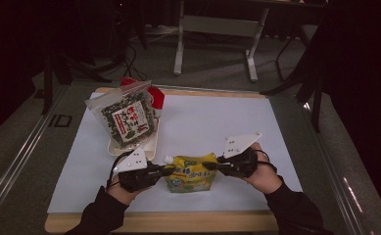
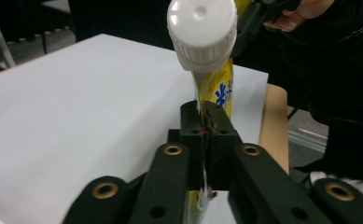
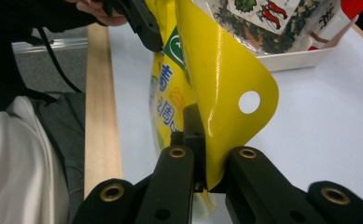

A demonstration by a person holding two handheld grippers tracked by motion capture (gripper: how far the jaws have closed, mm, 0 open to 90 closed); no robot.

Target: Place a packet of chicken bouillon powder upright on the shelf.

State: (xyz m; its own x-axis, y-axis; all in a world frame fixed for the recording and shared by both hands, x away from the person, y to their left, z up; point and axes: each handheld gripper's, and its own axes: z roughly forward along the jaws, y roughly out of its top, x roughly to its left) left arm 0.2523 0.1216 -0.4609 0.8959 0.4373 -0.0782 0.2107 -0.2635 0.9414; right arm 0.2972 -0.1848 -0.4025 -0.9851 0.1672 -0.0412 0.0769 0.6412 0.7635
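A dim lab or test room: a wooden table (image 1: 163,221) under a white sheet (image 1: 212,122), grey carpet, aluminium floor rails (image 1: 19,156), and a white desk frame (image 1: 217,29) behind.

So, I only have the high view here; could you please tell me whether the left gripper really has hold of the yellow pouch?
Observer: Yes. In the left gripper view the left gripper is shut on the thin edge of the yellow pouch, just below its white screw cap.
Operator: Thank you. And the right gripper, please?
Observer: The right gripper is shut on the pouch's opposite edge, and the corner flap beside it curls over.
Operator: Is there anything on that flap?
Observer: A round punched hole goes through it.
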